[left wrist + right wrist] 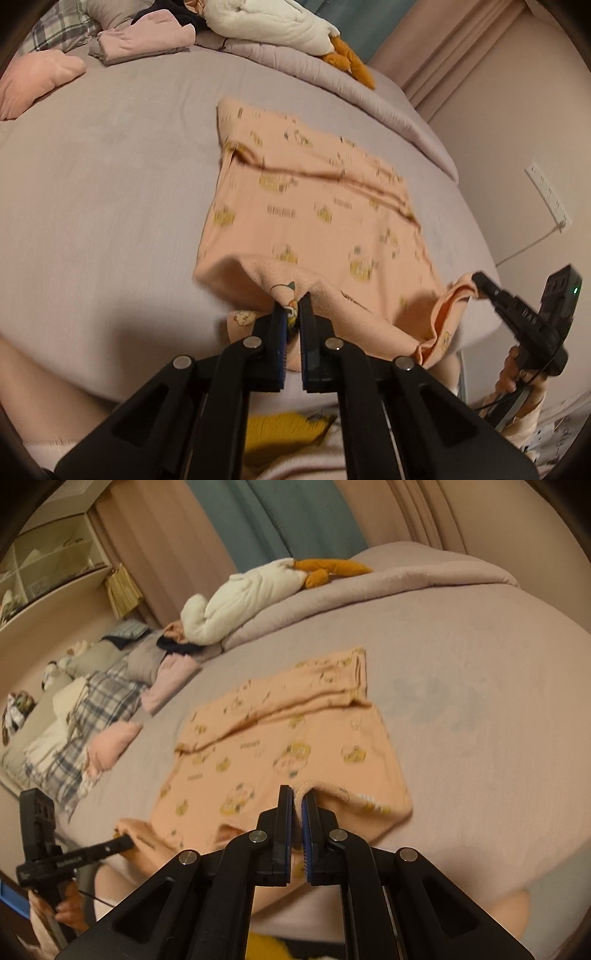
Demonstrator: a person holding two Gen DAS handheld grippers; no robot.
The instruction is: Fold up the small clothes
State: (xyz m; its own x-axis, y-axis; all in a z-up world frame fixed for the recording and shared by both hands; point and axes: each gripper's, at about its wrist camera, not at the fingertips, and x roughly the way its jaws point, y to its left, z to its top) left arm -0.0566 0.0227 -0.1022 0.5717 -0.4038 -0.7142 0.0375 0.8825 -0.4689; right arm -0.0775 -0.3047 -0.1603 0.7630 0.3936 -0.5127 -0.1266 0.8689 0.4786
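Note:
A small peach garment (306,206) with yellow printed figures lies spread on the mauve bed sheet (110,192). My left gripper (291,304) is shut on the garment's near hem at its left corner, and the cloth there is lifted off the bed. My right gripper (298,794) is shut on the near hem of the same garment (280,746) at its right corner. In the left wrist view the right gripper (480,282) shows at the right edge, pinching the raised cloth. The left gripper (125,843) shows low at the left of the right wrist view, also holding cloth.
Folded pink clothes (144,40), a pink pillow (33,79) and a white plush goose (266,22) lie along the far side of the bed. A rolled mauve duvet (369,587) lies behind. Plaid pillows (85,716) sit at the left. A wall socket (546,192) is on the right.

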